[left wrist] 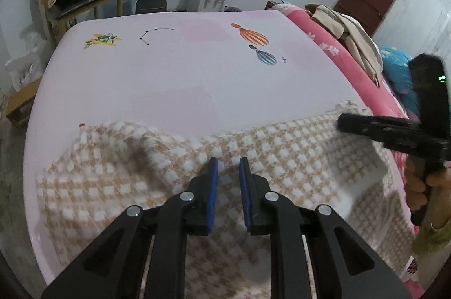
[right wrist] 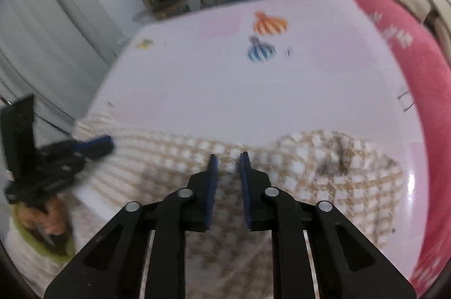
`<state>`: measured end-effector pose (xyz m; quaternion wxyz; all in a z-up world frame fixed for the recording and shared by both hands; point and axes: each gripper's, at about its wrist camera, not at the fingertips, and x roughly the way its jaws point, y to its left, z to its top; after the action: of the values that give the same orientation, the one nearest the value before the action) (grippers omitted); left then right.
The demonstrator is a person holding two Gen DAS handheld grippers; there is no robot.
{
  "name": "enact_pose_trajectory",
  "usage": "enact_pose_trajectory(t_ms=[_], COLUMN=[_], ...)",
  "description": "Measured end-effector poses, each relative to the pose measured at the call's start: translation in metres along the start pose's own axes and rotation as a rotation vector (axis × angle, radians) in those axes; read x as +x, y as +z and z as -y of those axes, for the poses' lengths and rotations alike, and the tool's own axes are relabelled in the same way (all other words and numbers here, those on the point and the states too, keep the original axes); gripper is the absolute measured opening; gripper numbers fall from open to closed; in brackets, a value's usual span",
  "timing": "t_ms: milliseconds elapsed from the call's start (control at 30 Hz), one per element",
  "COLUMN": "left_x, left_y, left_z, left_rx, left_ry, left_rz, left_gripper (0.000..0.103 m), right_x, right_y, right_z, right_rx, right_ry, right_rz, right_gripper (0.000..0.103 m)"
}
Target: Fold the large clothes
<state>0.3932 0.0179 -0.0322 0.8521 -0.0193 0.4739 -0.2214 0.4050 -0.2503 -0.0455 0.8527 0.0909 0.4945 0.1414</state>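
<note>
Both the left gripper [left wrist: 228, 158] and right gripper [right wrist: 229, 154] hover with jaws partly open and empty, the checked sweater [left wrist: 282, 158] stretched nine-to-three across the bed's [left wrist: 169, 79] near edge, its far hem at twelve o'clock, equally near both.

Rumpled beige-and-white checked knit garment [left wrist: 282, 158] on bed.

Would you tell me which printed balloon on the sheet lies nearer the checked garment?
The blue striped balloon; the orange one sits farther from the garment.
</note>
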Motion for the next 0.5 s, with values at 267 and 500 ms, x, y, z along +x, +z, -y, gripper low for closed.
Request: enact_pose_trajectory(t_ms=[267, 500], left_x=[-0.03, -0.024], left_y=[0.001, -0.038], left_z=[0.004, 0.041], left_rx=[0.023, 0.25], left_ry=[-0.04, -0.052], left_rz=[0.074, -0.075], left_gripper=[0.015, 0.016], right_x=[-0.027, -0.021], right_y=[-0.009, -0.054], right_z=[-0.03, -0.054], right_rx=[-0.036, -0.151], right_ry=[0.014, 0.053], right_rz=[0.024, -0.081], right_gripper=[0.02, 0.026])
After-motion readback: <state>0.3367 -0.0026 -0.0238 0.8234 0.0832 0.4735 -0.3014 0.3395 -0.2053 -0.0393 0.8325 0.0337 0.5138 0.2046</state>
